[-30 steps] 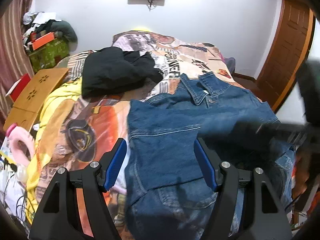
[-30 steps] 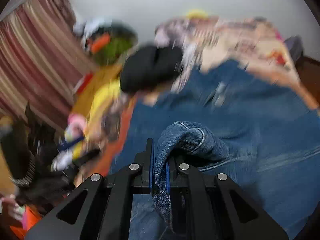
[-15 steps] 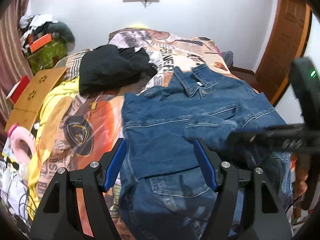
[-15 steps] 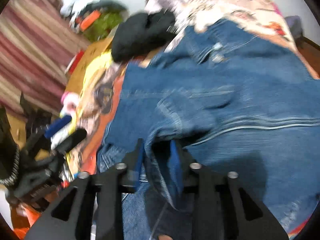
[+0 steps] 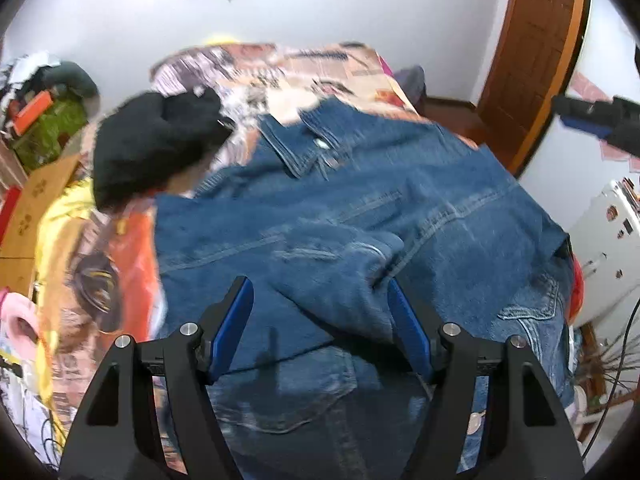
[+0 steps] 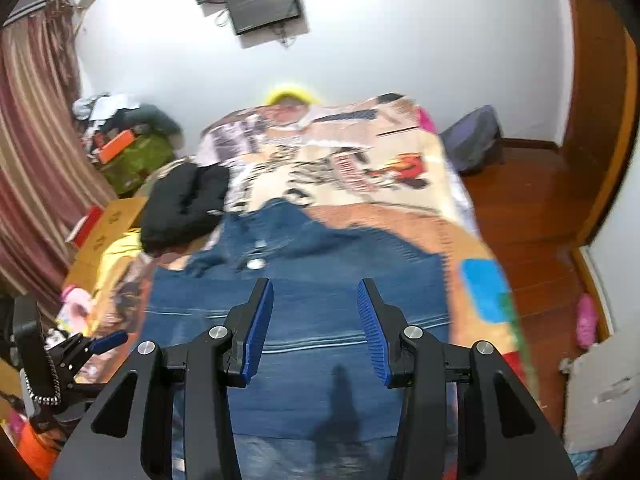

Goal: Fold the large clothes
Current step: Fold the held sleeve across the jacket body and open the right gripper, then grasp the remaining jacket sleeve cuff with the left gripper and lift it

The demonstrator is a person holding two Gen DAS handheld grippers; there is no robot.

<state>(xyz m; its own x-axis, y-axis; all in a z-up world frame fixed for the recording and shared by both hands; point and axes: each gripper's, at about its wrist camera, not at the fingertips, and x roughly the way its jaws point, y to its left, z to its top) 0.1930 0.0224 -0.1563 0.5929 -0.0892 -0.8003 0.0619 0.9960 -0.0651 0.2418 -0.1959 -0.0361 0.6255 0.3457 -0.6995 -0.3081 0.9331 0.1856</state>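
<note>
Right tongs (image 6: 315, 322) have just opened, dropping the denim jacket (image 6: 340, 308) sleeve.

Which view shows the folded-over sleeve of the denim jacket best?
The left wrist view: the sleeve lies across the denim jacket, cuff and seams visible just ahead of the open left tool. The right wrist view shows only blurred blue denim past the right tool; no sleeve can be made out.

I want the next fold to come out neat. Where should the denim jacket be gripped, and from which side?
Probably the denim jacket is best taken at its free side edge near the bed's right, pinched from outside. There the hem lies loose over the blanket, whereas the folded-in sleeve already sits across the middle. Both grippers stand open.
</note>
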